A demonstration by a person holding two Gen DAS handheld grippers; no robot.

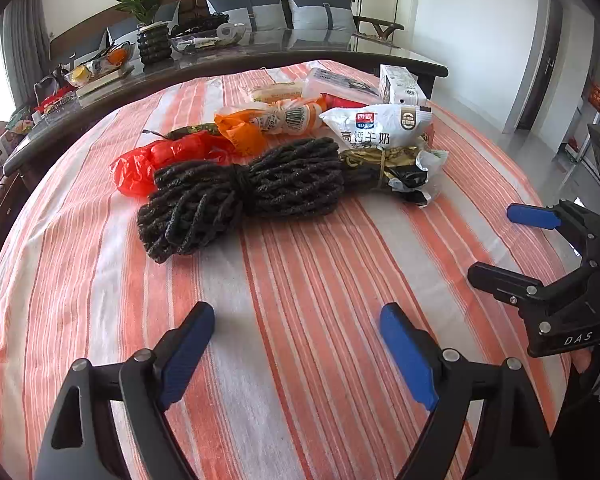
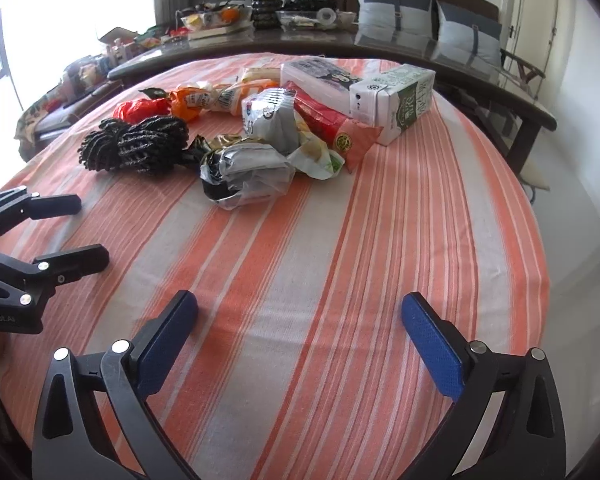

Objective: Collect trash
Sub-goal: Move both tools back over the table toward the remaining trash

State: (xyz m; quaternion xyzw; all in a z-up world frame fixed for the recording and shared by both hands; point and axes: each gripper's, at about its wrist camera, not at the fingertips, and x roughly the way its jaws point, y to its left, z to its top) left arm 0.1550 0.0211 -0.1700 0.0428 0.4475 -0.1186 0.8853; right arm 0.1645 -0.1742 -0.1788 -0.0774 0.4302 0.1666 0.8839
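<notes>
A pile of trash lies on the far half of the orange-striped tablecloth [image 1: 300, 264]. It holds a black rope bundle [image 1: 240, 192] [image 2: 140, 148], a red plastic bag [image 1: 160, 160], an orange wrapper [image 1: 240, 130], a white milk-powder pouch [image 1: 376, 126], a crumpled black-and-gold wrapper [image 1: 388, 168] [image 2: 248, 176], a red packet [image 2: 332, 124] and a white-green carton [image 2: 396, 96]. My left gripper [image 1: 298, 314] [image 2: 90, 229] hangs open over bare cloth, short of the rope. My right gripper [image 2: 300, 300] [image 1: 496, 242] is open beside it, also holding nothing.
Behind the cloth-covered table runs a long dark glass table [image 2: 380, 46] with a potted plant [image 1: 148, 36], fruit and small clutter. A sofa with grey cushions [image 2: 396, 4] lines the wall. The tablecloth edge [image 2: 540, 240] drops to pale floor on the right.
</notes>
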